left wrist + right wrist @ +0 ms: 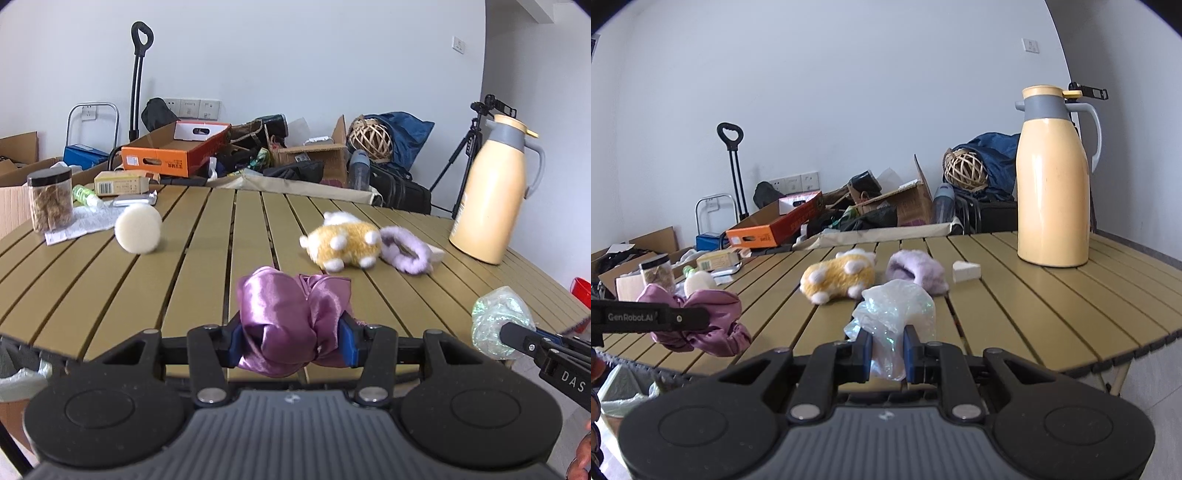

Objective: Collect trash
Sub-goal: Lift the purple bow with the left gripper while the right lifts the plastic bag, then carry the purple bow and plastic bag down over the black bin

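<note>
I'm working over the slatted bench [1052, 317], with the tall yellow jug [1052, 177] standing at its far right corner. Nearer the middle lie a plush toy [838, 277] and, just beside it, a fuzzy lilac band [919, 273].

My left gripper [291, 341] has its jaws clamped on a bunched purple satin cloth [291, 317]; the bundle's long axis runs crosswise between the pads and it bulges up and forward. My right gripper [888, 350] has its jaws nearly together, pinching a crumpled clear plastic wrapper [894, 310], which stands upright with its bulk above the pads and its narrow end squeezed between them. Both loads hang above the near edge of the bench.

A lined bin [624, 391] shows below the bench edge at my left. I judge the job now is carrying: keep both grips firm, travel level, clear the bench edge, and release only directly over the bin, since the wrapper is light and may drift.
</note>
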`<state>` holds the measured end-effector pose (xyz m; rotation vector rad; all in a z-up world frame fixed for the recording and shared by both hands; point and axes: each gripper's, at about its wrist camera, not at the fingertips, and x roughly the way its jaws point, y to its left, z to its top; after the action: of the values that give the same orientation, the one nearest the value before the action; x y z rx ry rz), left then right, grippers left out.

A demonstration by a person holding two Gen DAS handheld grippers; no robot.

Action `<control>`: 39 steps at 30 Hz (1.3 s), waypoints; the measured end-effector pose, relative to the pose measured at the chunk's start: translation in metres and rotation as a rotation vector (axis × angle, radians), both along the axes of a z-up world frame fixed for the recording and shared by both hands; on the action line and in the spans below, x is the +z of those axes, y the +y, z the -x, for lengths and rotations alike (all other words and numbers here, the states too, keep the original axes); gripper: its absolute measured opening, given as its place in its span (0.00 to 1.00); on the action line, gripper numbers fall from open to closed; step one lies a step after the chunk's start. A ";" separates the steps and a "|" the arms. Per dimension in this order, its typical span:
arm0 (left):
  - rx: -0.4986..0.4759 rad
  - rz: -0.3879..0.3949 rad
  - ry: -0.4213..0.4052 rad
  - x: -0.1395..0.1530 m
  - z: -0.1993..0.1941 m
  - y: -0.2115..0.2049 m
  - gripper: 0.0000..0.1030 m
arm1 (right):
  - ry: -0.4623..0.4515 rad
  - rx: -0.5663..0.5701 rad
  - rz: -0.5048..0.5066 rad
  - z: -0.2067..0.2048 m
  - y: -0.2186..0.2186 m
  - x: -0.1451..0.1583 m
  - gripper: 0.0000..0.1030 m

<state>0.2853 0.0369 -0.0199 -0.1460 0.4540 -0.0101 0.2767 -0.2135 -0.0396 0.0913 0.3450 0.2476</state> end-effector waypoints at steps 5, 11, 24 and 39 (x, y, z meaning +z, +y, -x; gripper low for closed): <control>-0.026 -0.001 0.001 -0.008 0.024 -0.004 0.47 | 0.028 0.009 -0.005 0.019 -0.001 -0.009 0.16; -0.043 -0.005 0.027 -0.019 0.046 -0.006 0.48 | 0.056 0.025 -0.005 0.041 0.001 -0.018 0.16; -0.109 -0.068 0.128 -0.052 0.089 -0.026 0.48 | 0.161 0.083 0.022 0.082 0.014 -0.043 0.16; -0.146 -0.100 0.280 -0.091 0.103 -0.041 0.48 | 0.334 0.118 0.069 0.103 0.030 -0.079 0.16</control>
<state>0.1819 -0.0038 -0.1107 -0.0152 0.7429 -0.1114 0.1732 -0.1831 -0.1186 0.0437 0.6917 0.3381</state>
